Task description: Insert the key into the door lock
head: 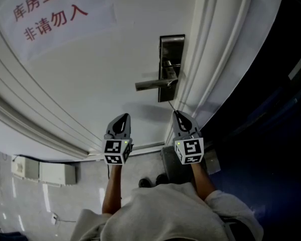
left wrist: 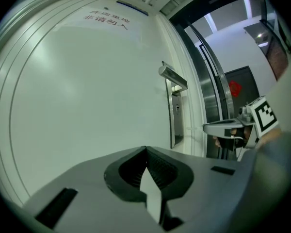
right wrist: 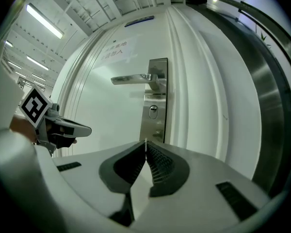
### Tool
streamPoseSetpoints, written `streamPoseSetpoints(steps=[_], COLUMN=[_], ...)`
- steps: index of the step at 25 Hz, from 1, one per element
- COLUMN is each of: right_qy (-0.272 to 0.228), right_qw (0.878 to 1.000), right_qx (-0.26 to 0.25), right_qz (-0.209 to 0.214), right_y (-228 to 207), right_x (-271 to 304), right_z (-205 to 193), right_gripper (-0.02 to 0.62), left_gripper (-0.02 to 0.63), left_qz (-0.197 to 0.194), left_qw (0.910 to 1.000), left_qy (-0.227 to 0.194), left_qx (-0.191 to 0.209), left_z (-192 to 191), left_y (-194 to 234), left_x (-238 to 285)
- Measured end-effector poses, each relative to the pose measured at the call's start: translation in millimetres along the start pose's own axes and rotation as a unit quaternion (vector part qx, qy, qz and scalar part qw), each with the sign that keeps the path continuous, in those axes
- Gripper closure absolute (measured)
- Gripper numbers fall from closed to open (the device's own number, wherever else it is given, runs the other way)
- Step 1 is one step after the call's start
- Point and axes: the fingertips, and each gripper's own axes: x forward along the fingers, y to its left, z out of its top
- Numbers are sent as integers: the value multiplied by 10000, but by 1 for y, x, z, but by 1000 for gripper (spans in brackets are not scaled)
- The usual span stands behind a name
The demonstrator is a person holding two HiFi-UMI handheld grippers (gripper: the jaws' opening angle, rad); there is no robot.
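Observation:
The steel lock plate (head: 171,67) sits on the white door (head: 90,74) with its lever handle (head: 153,84) pointing left. In the right gripper view the keyhole (right wrist: 153,111) lies below the handle (right wrist: 131,79), straight ahead of my right gripper (right wrist: 145,143). Its jaws are shut on a thin key (right wrist: 145,141), seen edge-on, just poking out at the tip. In the head view the right gripper (head: 176,113) is held a short way below the plate, apart from it. My left gripper (head: 124,115) is beside it to the left, shut and empty, facing bare door panel.
A paper sign with red characters (head: 50,9) is stuck on the door's upper left. The moulded door frame (head: 210,59) runs just right of the lock, with a dark blue wall (head: 271,134) beyond. A person's shoes (head: 153,181) and a white box (head: 40,172) are on the floor.

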Motion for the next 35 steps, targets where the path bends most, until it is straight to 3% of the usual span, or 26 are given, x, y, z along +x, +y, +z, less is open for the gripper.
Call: streamPoseSetpoints(steps=[18,25,30,35], right_qy=[-562,-531,-432,-189], right_qw=[9967,9879,9682,9160], right_qx=[-550,-1445,-2462,-4001], right_qz=[-193,-161,-130,-229], right_y=[-20,-16,-11,-3], right_x=[10,12,15,18], right_z=[69,74,76,70], right_gripper=[565,565,565,565], left_gripper=[589,589,589,589], left_qz=[-181,-175,-183,-200], left_qw=[9998,9998,9998,9998], left_qy=[-68,-69,-68,-48], left_qx=[7,-18,-11,10], left_z=[5,4,4,2], left_y=[0,2,3,4], left_x=[3,3,2,3])
